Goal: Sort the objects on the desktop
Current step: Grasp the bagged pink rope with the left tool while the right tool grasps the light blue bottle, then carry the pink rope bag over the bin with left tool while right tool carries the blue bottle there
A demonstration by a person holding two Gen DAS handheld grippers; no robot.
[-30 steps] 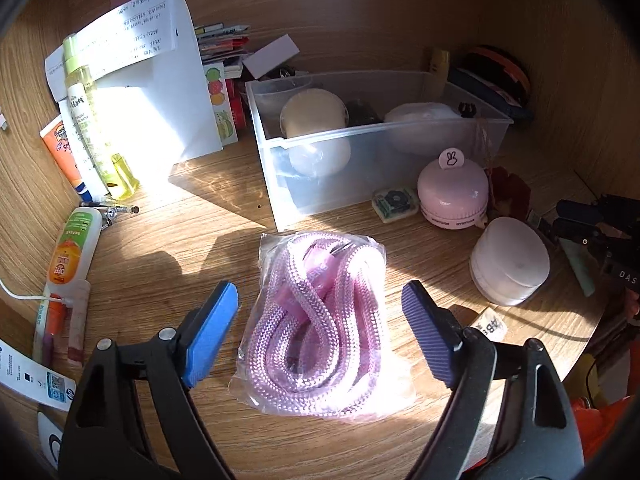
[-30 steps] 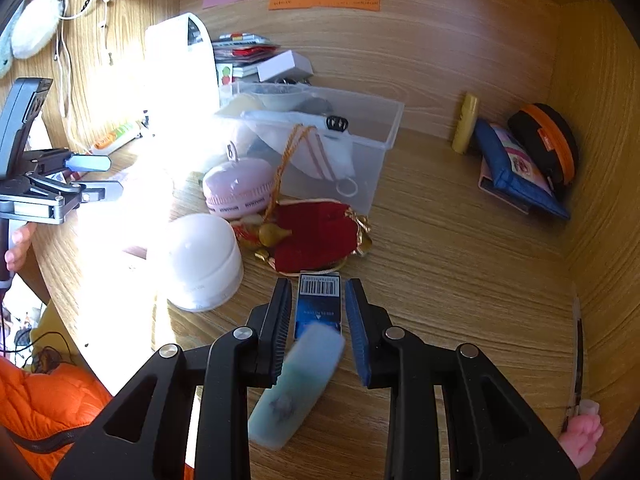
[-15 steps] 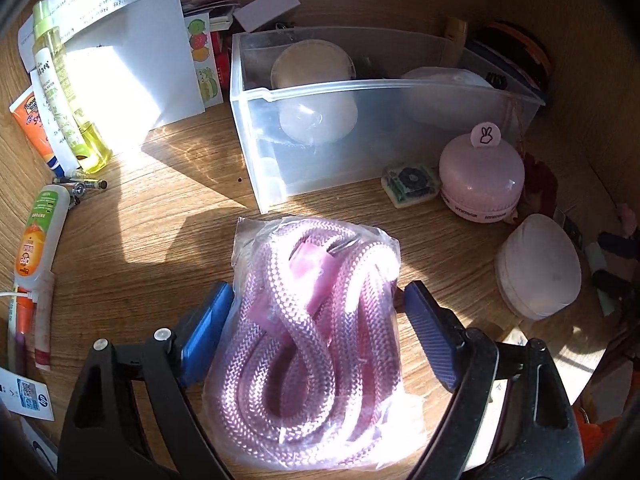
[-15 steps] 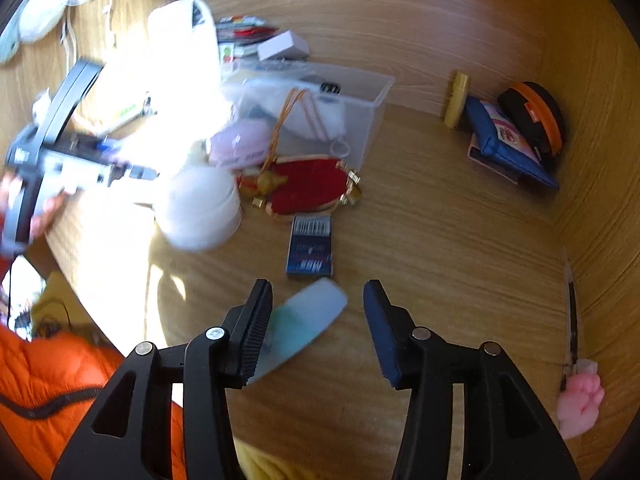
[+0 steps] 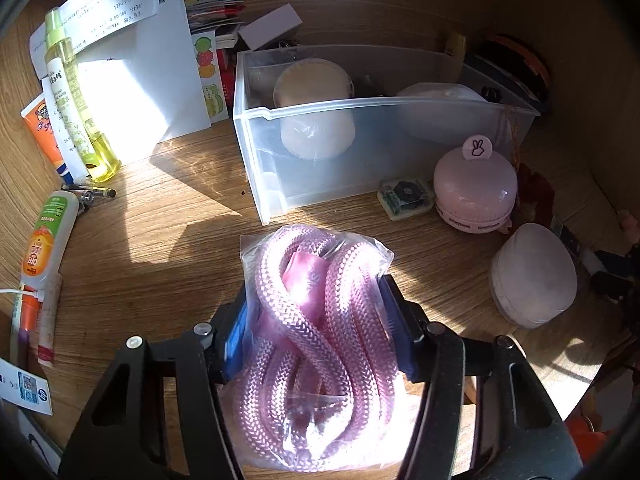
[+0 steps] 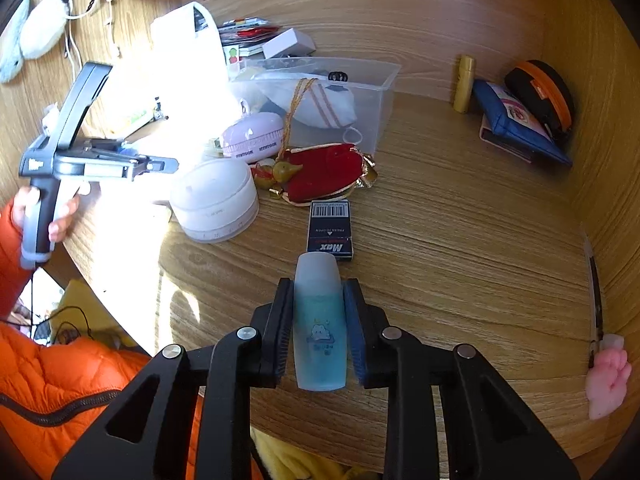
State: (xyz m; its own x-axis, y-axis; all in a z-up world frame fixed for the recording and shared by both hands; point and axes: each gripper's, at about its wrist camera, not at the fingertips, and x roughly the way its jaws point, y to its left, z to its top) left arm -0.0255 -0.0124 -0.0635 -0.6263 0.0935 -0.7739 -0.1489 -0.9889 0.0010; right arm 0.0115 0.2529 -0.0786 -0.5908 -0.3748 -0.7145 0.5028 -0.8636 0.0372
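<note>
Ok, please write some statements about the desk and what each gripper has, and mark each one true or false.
1. The left gripper is closing on a bagged pink rope. True.
2. The right gripper has nothing between its fingers. False: a small blue bottle sits between them, as the jaws close on it.
3. The clear plastic bin is empty. False: it holds several items, including a round cream one.
4. A dark Max box lies just beyond the blue bottle. True.

Black angular tool arms with silver screws, blue ribbed pads (image 6: 354, 332), orange puffer sleeve (image 6: 10, 256)
</note>
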